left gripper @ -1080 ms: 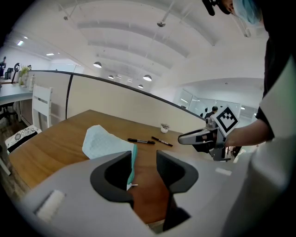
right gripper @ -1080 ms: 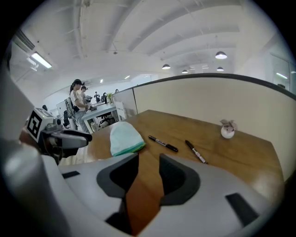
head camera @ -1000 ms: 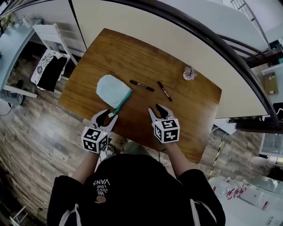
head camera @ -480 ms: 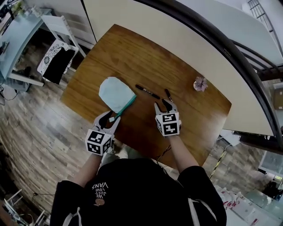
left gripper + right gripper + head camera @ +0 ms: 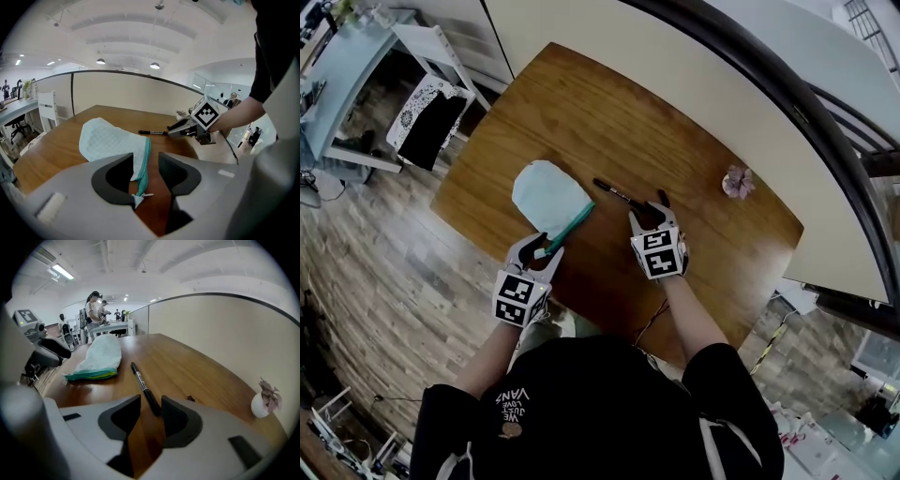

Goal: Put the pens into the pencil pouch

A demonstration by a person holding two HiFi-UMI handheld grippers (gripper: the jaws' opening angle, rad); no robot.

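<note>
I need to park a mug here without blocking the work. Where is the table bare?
Bare: the table beyond the pouch and pen, and its right end in front of the plant. Crowded: the near middle, with left gripper and right gripper at pouch and pen.

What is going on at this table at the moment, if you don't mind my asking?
A person is working at a wooden table with a handheld gripper in each hand. The left gripper has its open jaws around the zipper end of a light blue pouch, not clamped on it. The right gripper, also open, has one end of a black pen between its jaws. Nothing is gripped yet.
</note>
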